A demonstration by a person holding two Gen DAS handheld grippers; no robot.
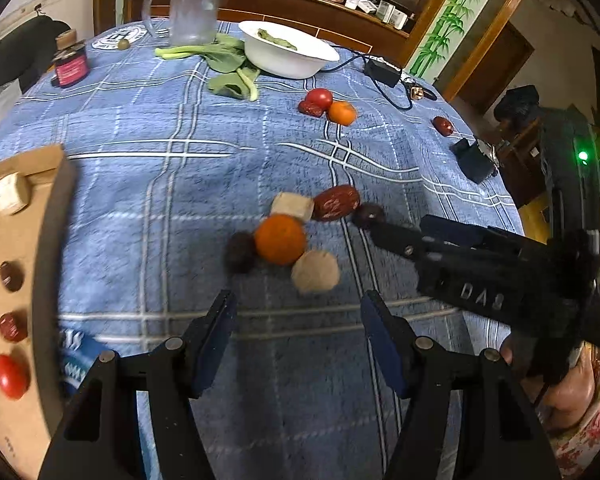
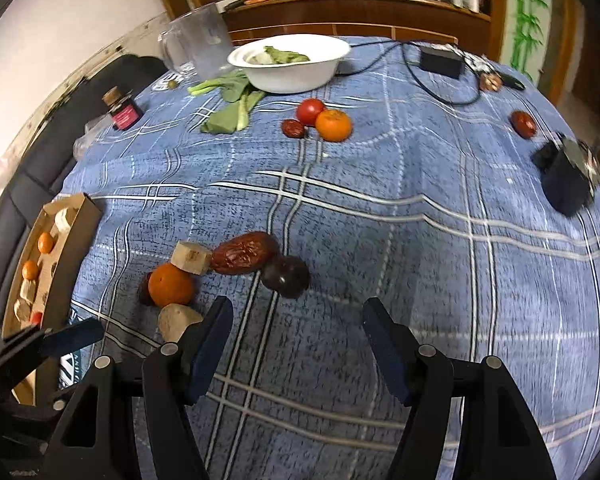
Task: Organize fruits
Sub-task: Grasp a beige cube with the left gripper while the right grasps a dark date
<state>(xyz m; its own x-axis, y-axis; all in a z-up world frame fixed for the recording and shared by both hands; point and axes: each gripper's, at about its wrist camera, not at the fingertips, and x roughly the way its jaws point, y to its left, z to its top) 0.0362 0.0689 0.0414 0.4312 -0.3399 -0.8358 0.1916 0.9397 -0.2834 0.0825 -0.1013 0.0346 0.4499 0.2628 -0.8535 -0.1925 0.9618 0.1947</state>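
Left wrist view: left gripper [image 1: 298, 312] jaws parted, nothing between them, hovering just near of a fruit cluster on the desk [image 1: 180, 184]: tangerine [image 1: 280, 240], red date [image 1: 336, 203], pale cube [image 1: 292, 207]. Cardboard tray [image 1: 24, 248] at left holds a tomato [image 1: 11, 376]. Right wrist view: right gripper [image 2: 298, 316] also parted and empty, near side of a dark plum [image 2: 286, 276] touching the red date. White bowl [image 2: 290, 64] far.

left gripper [image 1: 298, 314] jaws apart, empty, right gripper [image 2: 298, 322] likewise, both angled downward
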